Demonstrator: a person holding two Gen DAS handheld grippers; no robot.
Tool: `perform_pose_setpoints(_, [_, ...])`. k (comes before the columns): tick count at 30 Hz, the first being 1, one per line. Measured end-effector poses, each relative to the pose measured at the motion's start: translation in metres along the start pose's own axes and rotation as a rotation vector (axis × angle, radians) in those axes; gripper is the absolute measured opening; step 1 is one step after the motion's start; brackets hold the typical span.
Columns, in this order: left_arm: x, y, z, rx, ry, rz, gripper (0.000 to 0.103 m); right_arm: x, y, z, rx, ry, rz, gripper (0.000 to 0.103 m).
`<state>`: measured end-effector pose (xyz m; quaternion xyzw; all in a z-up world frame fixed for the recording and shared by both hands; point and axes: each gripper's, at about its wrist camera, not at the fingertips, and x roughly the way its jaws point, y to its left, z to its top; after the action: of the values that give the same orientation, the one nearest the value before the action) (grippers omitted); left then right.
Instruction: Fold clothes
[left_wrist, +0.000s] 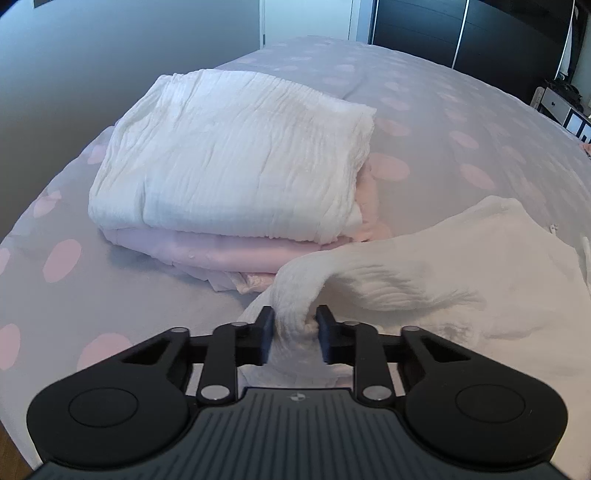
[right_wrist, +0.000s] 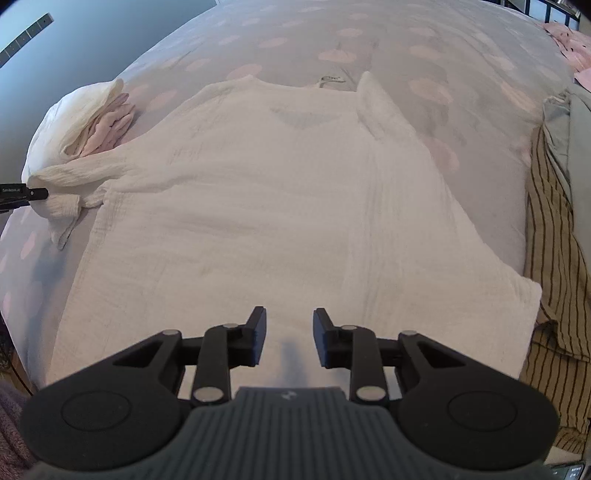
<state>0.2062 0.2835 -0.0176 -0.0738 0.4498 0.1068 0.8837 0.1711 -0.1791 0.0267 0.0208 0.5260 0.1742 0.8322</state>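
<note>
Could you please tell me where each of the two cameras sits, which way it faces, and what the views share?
Left wrist: on the left gripper, angled down the bed; its fingers pinch the white top's sleeve, the folded stack beyond.
Right wrist: on the right gripper, looking down over the spread white top; jaws apart, nothing between them.
Shared: the top, the stack, the spotted bedcover; the left gripper's tip shows at the right view's left edge.

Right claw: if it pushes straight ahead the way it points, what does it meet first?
Most likely the white top spread flat on the bed. The right claw stands open with nothing between its fingers, angled down at the fabric near the hem. How close it is I cannot tell.
</note>
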Motion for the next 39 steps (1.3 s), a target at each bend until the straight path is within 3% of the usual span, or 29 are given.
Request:
perform_pose_setpoints(2, [-0.01, -0.002, 0.001, 0.019, -0.036, -0.025, 0.008, 0.004, 0.007, 0.003, -0.027, 0.003, 0.001, 0.039])
perform_pose_setpoints(8, [-0.056, -0.024, 0.001, 0.127, -0.071, -0.191, 0.007, 0.021, 0.02, 0.007, -0.06, 0.039, 0.016, 0.039])
perform_pose_setpoints(15, [-0.106, -0.071, -0.027, 0.313, 0.011, -0.527, 0.006, 0.024, 0.031, 0.013, -0.079, 0.038, 0.039, 0.039])
perform_pose_setpoints(18, [-0.111, -0.098, -0.047, 0.416, 0.054, -0.583, 0.006, 0.022, 0.038, 0.013, -0.089, 0.032, 0.053, 0.039])
perform_pose_setpoints(25, [-0.077, -0.142, -0.096, 0.53, 0.187, -0.561, 0.008, 0.02, 0.055, 0.009, -0.115, 0.036, 0.074, 0.039])
perform_pose_setpoints(29, [-0.066, -0.15, -0.111, 0.543, 0.246, -0.621, 0.036, 0.02, 0.064, 0.007, -0.131, 0.04, 0.084, 0.039])
perform_pose_setpoints(33, [-0.067, -0.151, -0.121, 0.581, 0.256, -0.651, 0.04, 0.023, 0.077, 0.011, -0.141, 0.029, 0.092, 0.039])
perform_pose_setpoints(39, [-0.062, -0.125, -0.097, 0.475, 0.214, -0.616, 0.043, 0.032, 0.105, 0.034, -0.124, -0.011, 0.141, 0.039])
